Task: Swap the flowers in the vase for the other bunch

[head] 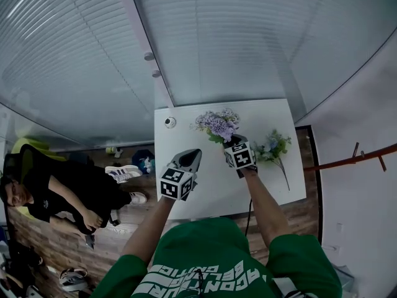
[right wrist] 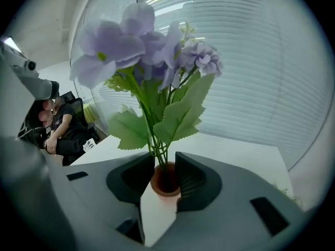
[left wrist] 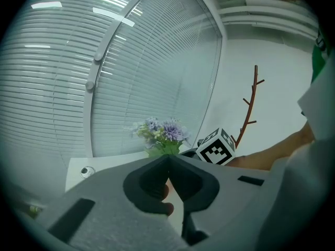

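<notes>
Flowers (right wrist: 152,41), purple, stand in a small vase (right wrist: 163,192); our right gripper (right wrist: 165,161) gapes astride its rim, left gripper (left wrist: 168,158) closed. Stems (right wrist: 156,140) look light, bendy; we'd pinch them low.

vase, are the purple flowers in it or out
In. In the right gripper view the green stems of the purple flowers run straight down into the mouth of the terracotta vase, which stands upright.

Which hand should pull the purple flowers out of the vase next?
Right, I think. The right gripper has its jaws open around the stems of the purple flowers, right at the mouth of the vase. The left gripper is shut and sits off to the side, apart from the vase.
</notes>
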`<state>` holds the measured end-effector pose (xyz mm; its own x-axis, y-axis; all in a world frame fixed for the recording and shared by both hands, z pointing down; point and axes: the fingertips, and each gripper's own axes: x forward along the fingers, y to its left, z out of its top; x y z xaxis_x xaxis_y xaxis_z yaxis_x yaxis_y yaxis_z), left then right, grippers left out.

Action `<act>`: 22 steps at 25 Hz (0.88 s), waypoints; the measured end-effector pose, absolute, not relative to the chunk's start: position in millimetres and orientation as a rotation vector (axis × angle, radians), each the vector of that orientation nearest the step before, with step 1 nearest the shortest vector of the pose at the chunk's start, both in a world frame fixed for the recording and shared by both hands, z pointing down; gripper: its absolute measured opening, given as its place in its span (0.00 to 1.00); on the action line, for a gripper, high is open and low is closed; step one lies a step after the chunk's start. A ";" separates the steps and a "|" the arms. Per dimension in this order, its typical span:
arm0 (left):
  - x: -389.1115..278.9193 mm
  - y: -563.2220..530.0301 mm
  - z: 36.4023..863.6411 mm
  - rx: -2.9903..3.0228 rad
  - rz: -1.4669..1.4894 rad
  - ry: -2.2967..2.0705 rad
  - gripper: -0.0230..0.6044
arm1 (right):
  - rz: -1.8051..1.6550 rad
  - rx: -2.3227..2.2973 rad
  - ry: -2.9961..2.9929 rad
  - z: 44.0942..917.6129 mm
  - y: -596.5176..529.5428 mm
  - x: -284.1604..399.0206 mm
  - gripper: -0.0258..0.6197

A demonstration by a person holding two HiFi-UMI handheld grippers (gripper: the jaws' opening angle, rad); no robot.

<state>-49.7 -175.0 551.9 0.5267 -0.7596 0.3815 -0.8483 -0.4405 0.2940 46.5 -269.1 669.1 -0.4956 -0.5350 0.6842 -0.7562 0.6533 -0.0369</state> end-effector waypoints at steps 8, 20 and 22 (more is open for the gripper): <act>-52.7 -174.3 549.3 2.323 0.261 -1.324 0.05 | 0.376 1.003 -2.228 669.3 -265.9 46.4 0.15; -67.5 -168.8 549.4 2.313 0.239 -1.340 0.05 | 0.346 1.051 -2.246 657.0 -268.5 47.7 0.09; -68.9 -167.8 549.2 2.312 0.233 -1.344 0.05 | 0.341 1.065 -2.260 648.0 -269.1 47.9 0.09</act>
<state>-68.9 -167.8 549.2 0.5102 -0.7796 0.3632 -0.8564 -0.4216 0.2981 47.9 -269.1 648.0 -0.4905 -0.6081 0.6242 -0.7650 0.6435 0.0257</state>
